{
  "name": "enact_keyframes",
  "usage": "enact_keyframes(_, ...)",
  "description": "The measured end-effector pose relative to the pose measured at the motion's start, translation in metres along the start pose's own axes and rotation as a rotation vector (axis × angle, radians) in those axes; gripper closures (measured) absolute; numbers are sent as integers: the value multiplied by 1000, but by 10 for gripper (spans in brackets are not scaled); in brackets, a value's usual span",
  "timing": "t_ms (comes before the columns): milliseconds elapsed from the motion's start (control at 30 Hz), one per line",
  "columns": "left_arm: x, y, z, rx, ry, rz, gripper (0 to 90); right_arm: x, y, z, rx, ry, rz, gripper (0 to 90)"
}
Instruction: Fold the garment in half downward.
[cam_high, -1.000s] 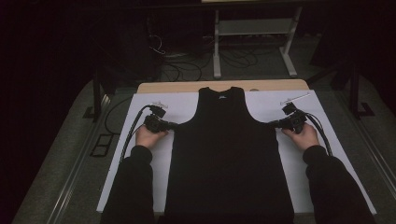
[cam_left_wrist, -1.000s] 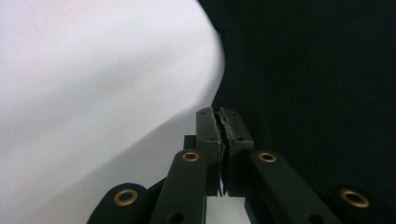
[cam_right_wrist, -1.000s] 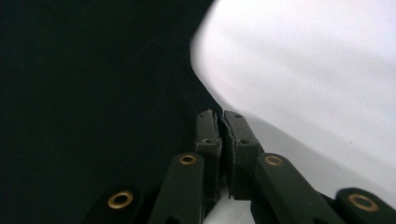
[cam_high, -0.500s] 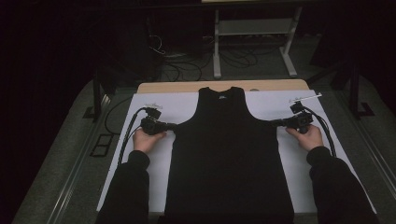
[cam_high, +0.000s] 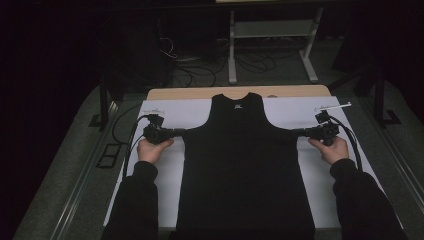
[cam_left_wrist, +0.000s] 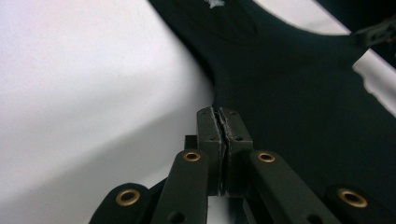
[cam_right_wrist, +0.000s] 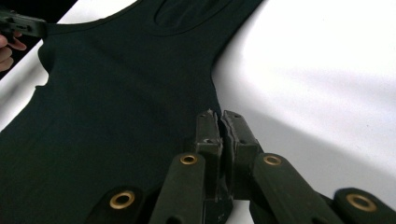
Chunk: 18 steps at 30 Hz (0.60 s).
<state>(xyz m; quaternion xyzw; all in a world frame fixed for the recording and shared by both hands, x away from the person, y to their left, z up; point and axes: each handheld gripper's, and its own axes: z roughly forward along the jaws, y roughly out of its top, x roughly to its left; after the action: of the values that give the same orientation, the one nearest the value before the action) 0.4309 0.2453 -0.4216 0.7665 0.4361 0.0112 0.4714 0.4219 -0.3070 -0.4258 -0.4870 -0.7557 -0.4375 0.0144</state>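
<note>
A black sleeveless cloth top (cam_high: 245, 165) lies flat on a big white sheet (cam_high: 320, 175) that covers the table, and it sits in the middle of that sheet with its neck hole at the far end. The bottom hem of the top is cut off by the lower edge of the high view, so its end is hard to see.

The left gripper (cam_high: 176, 132) is at the left side of the top, just under the armhole. Its two black jaws are pressed together and pinch the edge of the top. In the left gripper view the left gripper (cam_left_wrist: 219, 116) shows only a thin crack between its jaws, and the cloth inside is hard to make out because all is dark.

The right gripper (cam_high: 298, 133) is at the right side of the top, also under the armhole. In the right gripper view the right gripper (cam_right_wrist: 218, 116) has its jaws squeezed shut on the cloth edge.

The top is pulled tight between the two grippers. A small white mark (cam_high: 239, 105) sits inside the neck of the top, too small to read
</note>
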Motion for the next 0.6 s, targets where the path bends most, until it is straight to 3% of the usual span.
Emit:
enact_keyframes(433, -9, -4, -15, -39, -14, -18, 870, 12, -4, -16, -60, 33, 11, 842)
enact_keyframes(600, -12, -7, -20, -55, 7, -23, 870, 17, -8, -22, -65, 39, 7, 842)
